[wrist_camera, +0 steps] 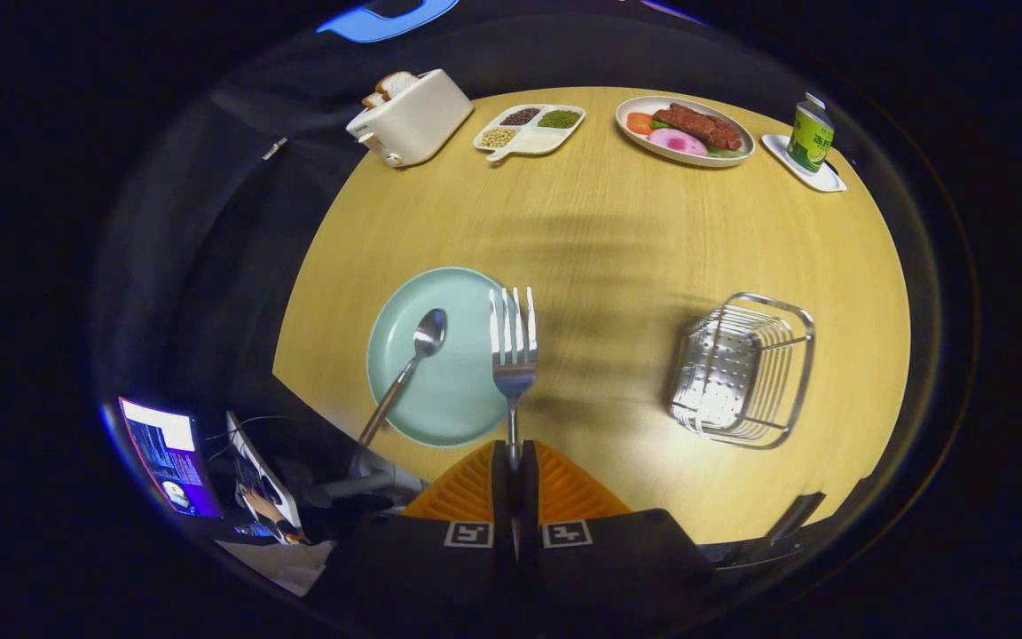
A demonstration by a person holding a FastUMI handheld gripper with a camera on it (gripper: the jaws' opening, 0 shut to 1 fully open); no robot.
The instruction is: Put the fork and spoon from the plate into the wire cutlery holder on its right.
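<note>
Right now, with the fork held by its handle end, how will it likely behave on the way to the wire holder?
The fork looks like solid metal, so probably stiff. The gripper is shut on just its thin handle tip, so the heavier tines may pivot or droop. Its shiny surface could slip between the fingers.

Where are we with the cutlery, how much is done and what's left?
Nothing is in the holder yet. In hand: the hand-held gripper is shut on the fork handle, with the tines over the plate rim. Left: carry the fork right to the holder, then fetch the spoon, lying on the plate.
</note>
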